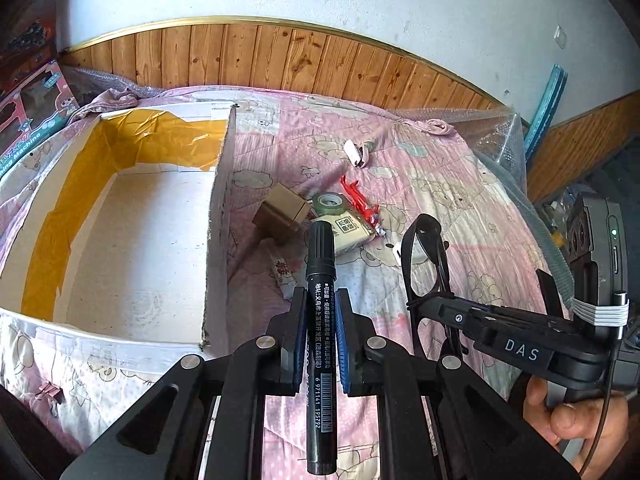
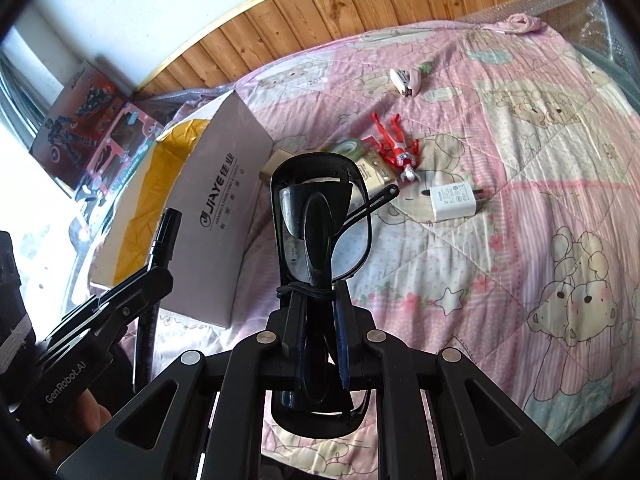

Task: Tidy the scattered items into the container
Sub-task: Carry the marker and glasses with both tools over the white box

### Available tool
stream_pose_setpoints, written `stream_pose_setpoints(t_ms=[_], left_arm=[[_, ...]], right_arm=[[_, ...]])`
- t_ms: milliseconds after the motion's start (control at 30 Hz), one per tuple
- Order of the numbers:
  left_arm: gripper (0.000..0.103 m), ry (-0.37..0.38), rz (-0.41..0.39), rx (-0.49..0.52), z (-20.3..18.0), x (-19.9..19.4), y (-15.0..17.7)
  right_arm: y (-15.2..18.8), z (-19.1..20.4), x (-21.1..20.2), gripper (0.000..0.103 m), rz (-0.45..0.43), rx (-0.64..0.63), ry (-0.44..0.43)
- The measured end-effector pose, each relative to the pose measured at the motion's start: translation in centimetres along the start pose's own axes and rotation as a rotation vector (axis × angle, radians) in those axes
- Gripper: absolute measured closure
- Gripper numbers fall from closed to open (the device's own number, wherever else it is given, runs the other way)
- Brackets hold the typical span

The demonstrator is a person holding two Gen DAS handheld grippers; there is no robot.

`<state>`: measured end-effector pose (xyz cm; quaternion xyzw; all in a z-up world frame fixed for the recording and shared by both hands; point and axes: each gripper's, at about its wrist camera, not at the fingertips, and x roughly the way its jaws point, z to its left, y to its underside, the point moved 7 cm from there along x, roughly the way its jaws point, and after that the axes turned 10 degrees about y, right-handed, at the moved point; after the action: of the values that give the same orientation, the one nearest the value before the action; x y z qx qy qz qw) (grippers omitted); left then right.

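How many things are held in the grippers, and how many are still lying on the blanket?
Held in grippers: 2 (black marker, black glasses)
On the blanket: 6 (white charger, red figure, tape roll, brown box, stapler, small packet)
Total: 8

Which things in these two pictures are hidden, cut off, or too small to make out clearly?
- Left wrist view: the cardboard box has its near floor hidden behind its own front wall.
- Left wrist view: the white charger is mostly covered by the black glasses.
- Right wrist view: the green tape roll and the small brown box are partly behind the glasses.
- Both views: the print on the black marker is too small to read.
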<state>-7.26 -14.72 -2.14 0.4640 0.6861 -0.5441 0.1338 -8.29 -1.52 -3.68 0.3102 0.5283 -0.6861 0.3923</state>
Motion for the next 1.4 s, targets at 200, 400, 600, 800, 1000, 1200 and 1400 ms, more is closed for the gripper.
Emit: stream_pose_setpoints(t_ms=[200,400,600,800,1000,1200,1400], left_arm=[[0.089,0.009,-0.033,-0.025,1.0,-1.8,-0.9],[0.089,0.018,-0.059,-0.050,2.3,-3.2,-1.5],[0.089,0.032,-0.077,-0.069,3.3,-4.2,-2.0],[0.089,0.039,-0.106,-0.098,4.8,-5.4,-2.8],[0.089,0.032,-0.126,-0.131,6.7,-6.4,-3.2],[0.089,0.020,-0.148,-0.155,8.4,-7.2,-3.8],[0.089,0.004,-0.168,-0.175,10.1,-8.0,-4.4]], right_arm=[[-1.0,2.2,-1.1,0.090,-0.023,-0.039,0.004],[-1.8,4.2,-1.6,0.090,-0.038,-0.072,0.007],[-2.6,5.6,-1.7,0.090,-0.039,-0.084,0.005],[-3.5,7.8,-2.0,0.090,-0.050,-0.112,-0.009],[-4.1,10.5,-1.9,0.090,-0.053,-0.145,-0.034],[-4.8,13.2,-1.7,0.090,-0.053,-0.186,-0.051],[-5.6,15.9,-1.6,0.090,-0.058,-0.232,-0.071]])
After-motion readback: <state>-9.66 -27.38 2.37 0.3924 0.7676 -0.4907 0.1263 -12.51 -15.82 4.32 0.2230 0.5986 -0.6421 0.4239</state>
